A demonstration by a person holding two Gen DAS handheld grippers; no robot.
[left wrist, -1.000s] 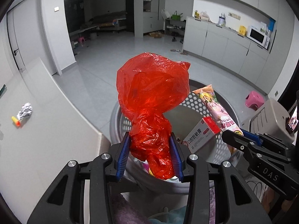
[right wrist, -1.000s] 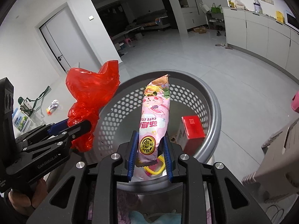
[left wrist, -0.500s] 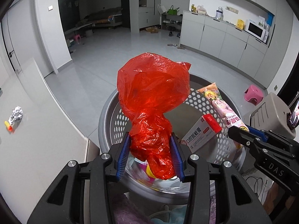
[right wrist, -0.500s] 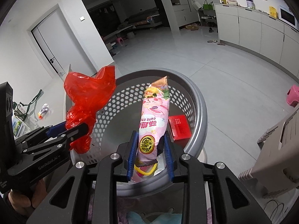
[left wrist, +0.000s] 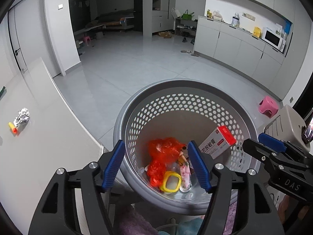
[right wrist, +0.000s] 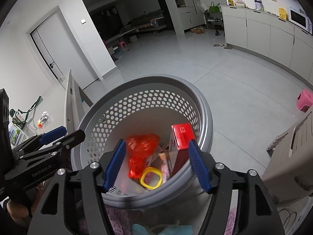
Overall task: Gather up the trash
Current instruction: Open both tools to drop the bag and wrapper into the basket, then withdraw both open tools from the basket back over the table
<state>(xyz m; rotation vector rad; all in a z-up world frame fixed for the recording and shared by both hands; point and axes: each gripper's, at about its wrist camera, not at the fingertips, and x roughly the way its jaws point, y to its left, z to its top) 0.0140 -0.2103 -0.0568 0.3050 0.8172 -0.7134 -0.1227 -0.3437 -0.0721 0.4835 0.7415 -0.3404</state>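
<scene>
— Where's the trash, seen from your claws?

— Below both of them, down in the grey perforated basket. My left gripper hangs over the near rim with its blue pads spread wide and nothing between them. The red plastic bag lies crumpled on the basket floor, in line with the gap between those fingers but well beneath them.

— And the right one?

— My right gripper is released too, jaws apart and empty, over the same rim. From there the red bag sits toward my left pad, and the pink snack wrapper lies beside it, partly hidden. A yellow square lid rests against the bag's lower end, nearest me.

— Anything else in there?

— A red-and-white box leans tilted against the basket's right wall. Off on the white table to my left, a crumpled foil ball and a small orange-and-yellow piece lie just beside each other.
</scene>
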